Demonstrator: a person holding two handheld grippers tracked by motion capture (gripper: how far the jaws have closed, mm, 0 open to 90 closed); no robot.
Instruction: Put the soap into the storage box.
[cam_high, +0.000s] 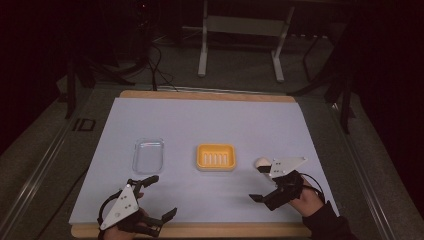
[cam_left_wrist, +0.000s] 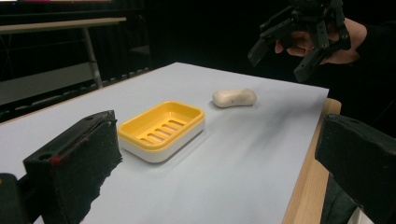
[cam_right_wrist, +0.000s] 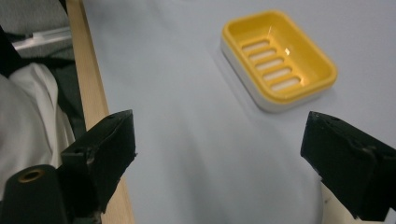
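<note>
— So how far along is this looking?

— Hardly begun, I'd judge. The soap bar (cam_high: 262, 162) is lying bare on the desk (cam_high: 210, 120), just beside the right hand-held gripper (cam_high: 267, 181) and a little right of the yellow soap dish (cam_high: 216, 157), which is sitting empty near the desk's middle. Nothing is being gripped yet.

— And the grippers?

— The right hand-held gripper is hanging over the desk's near right corner with its jaws spread wide and nothing between them. The left hand-held gripper (cam_high: 159, 196) is resting by the near left corner, jaws also gaping and empty.

— Which way is the soap pointing?

— It is lying flat; in the left gripper view the soap bar (cam_left_wrist: 234, 97) is showing its long side, so its long axis seems to be running roughly front to back, toward the far edge. The dish's long axis is running along the near edge instead.

— What is left, then?

— Everything, probably: grasping the soap and bringing it to the dish. A clear lid (cam_high: 148, 155) is waiting left of the dish.
</note>
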